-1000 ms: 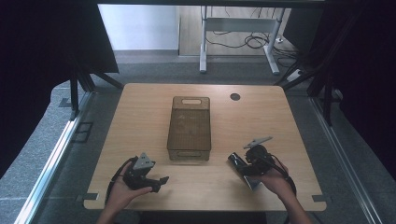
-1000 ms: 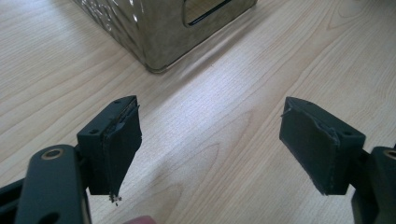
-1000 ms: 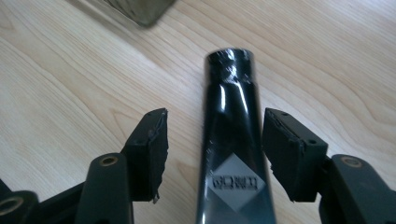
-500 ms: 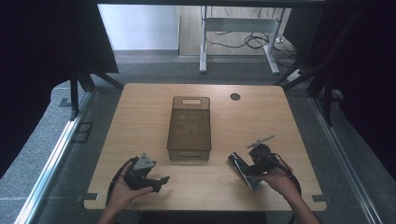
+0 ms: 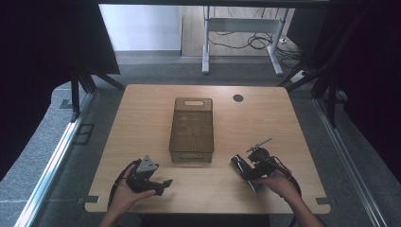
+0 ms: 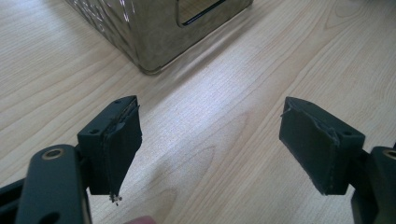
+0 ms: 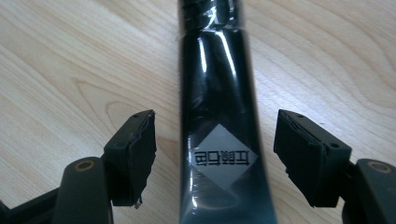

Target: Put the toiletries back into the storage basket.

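The black tube (image 7: 219,121) lies on the table (image 5: 302,123) between the wide-apart jaws of the right gripper (image 7: 215,154), so it should be clamped squarely at mid-body. The left gripper (image 6: 210,144) is also spread, empty, near the brown basket (image 5: 191,124). Since the earlier frame, the right gripper has been moved slightly lower.
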The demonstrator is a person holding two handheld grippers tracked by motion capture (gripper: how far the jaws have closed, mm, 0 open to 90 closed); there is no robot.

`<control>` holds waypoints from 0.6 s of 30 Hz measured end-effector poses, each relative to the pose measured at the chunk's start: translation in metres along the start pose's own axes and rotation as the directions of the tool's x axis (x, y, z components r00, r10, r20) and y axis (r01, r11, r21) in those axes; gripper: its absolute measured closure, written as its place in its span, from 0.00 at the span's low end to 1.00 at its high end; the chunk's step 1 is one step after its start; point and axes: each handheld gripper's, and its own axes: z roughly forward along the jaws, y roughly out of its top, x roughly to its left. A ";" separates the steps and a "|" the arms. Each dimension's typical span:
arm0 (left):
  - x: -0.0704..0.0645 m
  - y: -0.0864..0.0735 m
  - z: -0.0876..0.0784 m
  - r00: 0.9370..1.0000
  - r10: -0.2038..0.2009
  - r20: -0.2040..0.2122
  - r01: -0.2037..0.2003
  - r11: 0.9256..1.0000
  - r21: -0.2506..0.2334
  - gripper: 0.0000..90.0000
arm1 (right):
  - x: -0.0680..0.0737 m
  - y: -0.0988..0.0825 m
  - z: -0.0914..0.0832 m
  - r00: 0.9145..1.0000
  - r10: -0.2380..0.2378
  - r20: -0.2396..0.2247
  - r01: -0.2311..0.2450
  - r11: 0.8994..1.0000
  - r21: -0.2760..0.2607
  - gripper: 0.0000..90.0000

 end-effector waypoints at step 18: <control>0.000 0.000 0.002 1.000 0.002 0.006 -0.002 1.000 0.009 0.24 | 0.004 0.003 0.025 0.998 -0.046 0.048 0.043 0.996 0.076 0.36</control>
